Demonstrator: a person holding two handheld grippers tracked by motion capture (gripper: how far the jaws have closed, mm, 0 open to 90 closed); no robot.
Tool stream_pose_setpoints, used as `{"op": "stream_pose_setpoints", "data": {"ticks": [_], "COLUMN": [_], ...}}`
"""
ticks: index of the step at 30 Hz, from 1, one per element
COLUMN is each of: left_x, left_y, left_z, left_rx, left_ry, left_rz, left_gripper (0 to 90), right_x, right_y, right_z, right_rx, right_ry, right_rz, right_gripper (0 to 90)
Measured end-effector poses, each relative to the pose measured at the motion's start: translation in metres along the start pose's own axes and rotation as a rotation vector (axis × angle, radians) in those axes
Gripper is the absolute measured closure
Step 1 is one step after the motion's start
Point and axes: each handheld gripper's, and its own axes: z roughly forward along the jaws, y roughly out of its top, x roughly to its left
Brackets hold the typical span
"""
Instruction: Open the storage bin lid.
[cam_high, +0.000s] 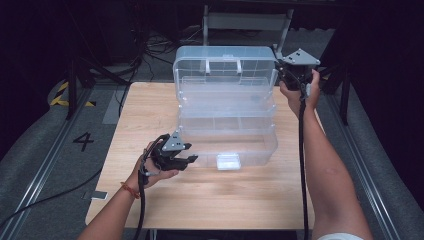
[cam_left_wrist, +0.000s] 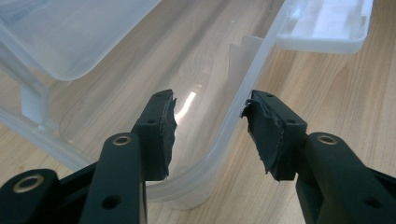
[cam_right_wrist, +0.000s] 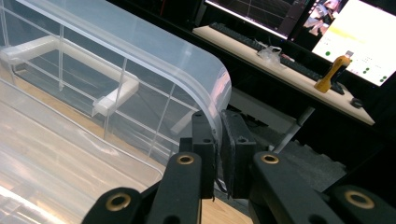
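Now, with the right gripper (cam_high: 284, 71) clamped on the lid (cam_high: 225, 67) edge at two o'clock, the left gripper (cam_high: 186, 159), fingers apart, should brace the box (cam_high: 227, 135) wall on the bench (cam_high: 150, 115).

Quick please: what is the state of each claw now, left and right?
Left claw: open, its jaws astride the front wall of the clear plastic box, not clamped.
Right claw: closed on the rim of the box lid.
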Motion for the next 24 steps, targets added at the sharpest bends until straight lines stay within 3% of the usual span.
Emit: {"op": "stream_pose_setpoints", "data": {"ticks": [6, 12, 19, 24], "left_x": [0.001, -0.001, 0.002, 0.004], "left_y": [0.0, 0.004, 0.0, -0.005], "left_z": [-0.001, 0.001, -0.005, -0.012], "left_rx": [-0.002, 0.031, 0.028, 0.036], "left_ry": [-0.015, -0.031, -0.105, -0.116], "left_rz": [0.009, 0.062, 0.096, 0.101], "left_gripper": [57.5, 64.9, 70.2, 68.9], "right_x": [-0.005, -0.011, -0.012, -0.009], "right_y": [0.002, 0.005, 0.009, 0.008], "right_z": [0.008, 0.015, 0.023, 0.027], "right_rx": [0.013, 0.035, 0.071, 0.098], "right_ry": [0.024, 0.046, 0.065, 0.063], "right_rz": [0.012, 0.021, 0.018, 0.015], "right_gripper": [85.4, 85.5, 85.6, 85.5]}}
